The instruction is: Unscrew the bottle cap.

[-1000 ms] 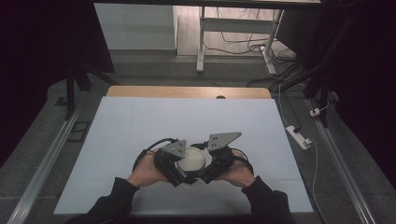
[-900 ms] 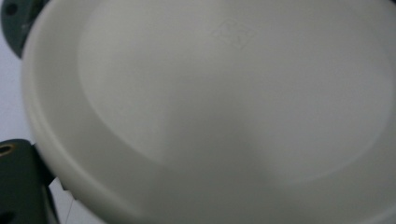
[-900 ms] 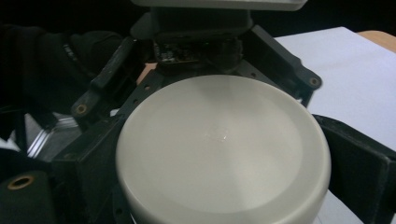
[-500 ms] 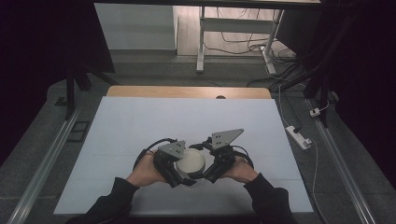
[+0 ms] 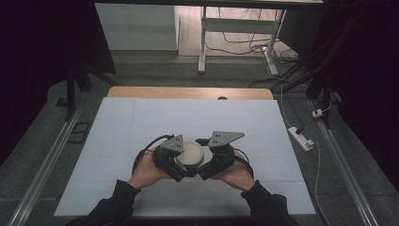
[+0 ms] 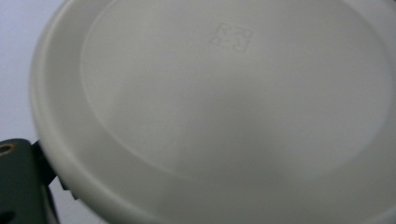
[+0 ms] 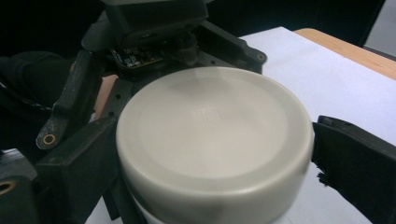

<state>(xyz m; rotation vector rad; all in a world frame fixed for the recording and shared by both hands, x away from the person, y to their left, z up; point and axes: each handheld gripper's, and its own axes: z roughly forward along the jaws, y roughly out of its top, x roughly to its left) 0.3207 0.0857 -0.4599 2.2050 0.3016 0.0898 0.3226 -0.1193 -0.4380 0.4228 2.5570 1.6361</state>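
- Sitting on the near middle of the white table (image 5: 141, 122), a round white lidded container (image 5: 192, 153) lies between both grippers.
- Right gripper (image 7: 205, 154) jaws span the lid, one at each side, seemingly touching it.
- Left gripper (image 5: 175, 162) presses close beside the container; its jaw opening cannot be told.

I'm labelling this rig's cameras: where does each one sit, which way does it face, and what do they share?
High view: above the person's side, facing forward and down on the table; forearms, hands, left gripper, right gripper.
Left gripper view: on the left gripper, close against the white lid; one jaw at lower left.
Right gripper view: on the right gripper, facing the lid; own jaws flank it.
Shared: the lid.
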